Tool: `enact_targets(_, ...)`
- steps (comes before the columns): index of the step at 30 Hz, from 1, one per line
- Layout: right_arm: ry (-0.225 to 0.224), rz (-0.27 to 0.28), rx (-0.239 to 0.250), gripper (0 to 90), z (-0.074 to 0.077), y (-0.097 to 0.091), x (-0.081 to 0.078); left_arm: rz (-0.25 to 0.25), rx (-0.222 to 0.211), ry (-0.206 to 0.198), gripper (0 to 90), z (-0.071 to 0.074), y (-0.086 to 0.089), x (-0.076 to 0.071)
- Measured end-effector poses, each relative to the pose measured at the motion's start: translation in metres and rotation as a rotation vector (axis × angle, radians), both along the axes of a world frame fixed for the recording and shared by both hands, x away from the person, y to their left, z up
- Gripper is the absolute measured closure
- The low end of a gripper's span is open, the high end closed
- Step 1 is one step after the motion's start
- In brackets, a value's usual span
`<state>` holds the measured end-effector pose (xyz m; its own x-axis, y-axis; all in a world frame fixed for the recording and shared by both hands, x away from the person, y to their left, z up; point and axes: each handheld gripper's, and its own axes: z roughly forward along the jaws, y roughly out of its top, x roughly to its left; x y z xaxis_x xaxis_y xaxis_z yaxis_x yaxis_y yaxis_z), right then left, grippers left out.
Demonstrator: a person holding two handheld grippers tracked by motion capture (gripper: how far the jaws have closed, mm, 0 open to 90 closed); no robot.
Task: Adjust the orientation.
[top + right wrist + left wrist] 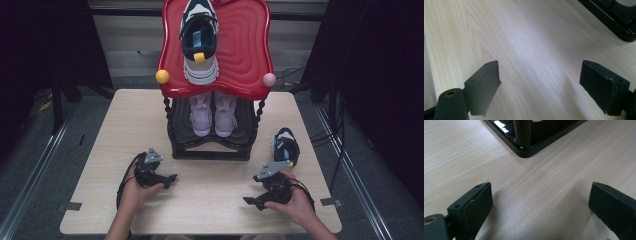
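Just beyond the right gripper [256,202], the navy sneaker [286,146] lies outside its wide jaws.

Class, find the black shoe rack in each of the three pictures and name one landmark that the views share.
High view: the black shoe rack stands mid-table, under its red top shelf.
Left gripper view: its base corner and one post sit at top centre.
Right gripper view: a base corner sits at top right.
Shared landmark: the pale wooden table.
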<state>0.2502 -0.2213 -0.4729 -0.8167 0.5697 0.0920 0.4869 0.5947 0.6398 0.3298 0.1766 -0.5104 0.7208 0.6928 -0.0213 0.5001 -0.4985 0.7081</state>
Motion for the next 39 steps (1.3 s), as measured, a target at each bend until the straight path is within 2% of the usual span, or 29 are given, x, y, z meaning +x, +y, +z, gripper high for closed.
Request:
enact_targets(5, -0.004, 0.003, -0.024, 19.4, 0.010, -0.002, 0.006, 0.001, 0.000, -0.001, 5.0, 0.000, 0.000, 0.000)
enact_targets(7, -0.008, -0.002, -0.018, 19.9, 0.010, -0.003, 0.011, 0.001, 0.000, -0.001, 5.0, 0.000, 0.000, 0.000)
enact_targets(12, -0.008, -0.034, -0.057, 25.2, 0.004, -0.011, 0.019, -0.001, 0.000, 0.001, 5.0, 0.000, 0.000, 0.000)
enact_targets(16, 0.009, -0.049, -0.097, 32.7, -0.001, -0.021, 0.018, 0.001, -0.002, 0.000, 5.0, 0.000, 0.000, 0.000)
enact_targets(18, 0.022, -0.053, -0.107, 34.2, -0.001, -0.025, 0.015, 0.001, -0.002, 0.000, 5.0, 0.000, 0.000, 0.000)
enact_targets(21, 0.015, -0.046, -0.128, 36.7, -0.001, -0.030, 0.014, 0.001, -0.002, 0.000, 5.0, 0.000, 0.000, 0.000)
enact_targets(22, 0.028, -0.054, -0.132, 37.4, 0.000, -0.031, 0.013, 0.000, 0.000, 0.000, 5.0, 0.000, 0.000, 0.000)
enact_targets(24, 0.026, -0.054, -0.133, 39.8, 0.000, -0.036, 0.013, 0.000, 0.000, 0.000, 5.0, 0.000, 0.000, 0.000)
enact_targets(27, 0.051, -0.056, -0.131, 40.5, 0.001, -0.041, 0.011, 0.000, 0.000, 0.001, 5.0, 0.000, 0.000, 0.000)
enact_targets(28, 0.044, -0.036, -0.125, 40.8, 0.001, -0.043, 0.011, 0.000, 0.000, 0.000, 5.0, 0.000, 0.000, 0.000)
enact_targets(31, 0.078, -0.030, -0.136, 41.8, 0.007, -0.044, 0.008, 0.000, 0.000, 0.000, 5.0, 0.000, 0.000, 0.000)
enact_targets(34, 0.091, -0.008, -0.139, 43.7, 0.020, -0.042, 0.008, 0.001, -0.002, 0.000, 5.0, 0.000, 0.000, 0.000)
enact_targets(39, 0.079, 0.007, -0.145, 45.9, 0.051, -0.037, 0.013, 0.000, -0.001, 0.000, 5.0, 0.000, 0.000, 0.000)
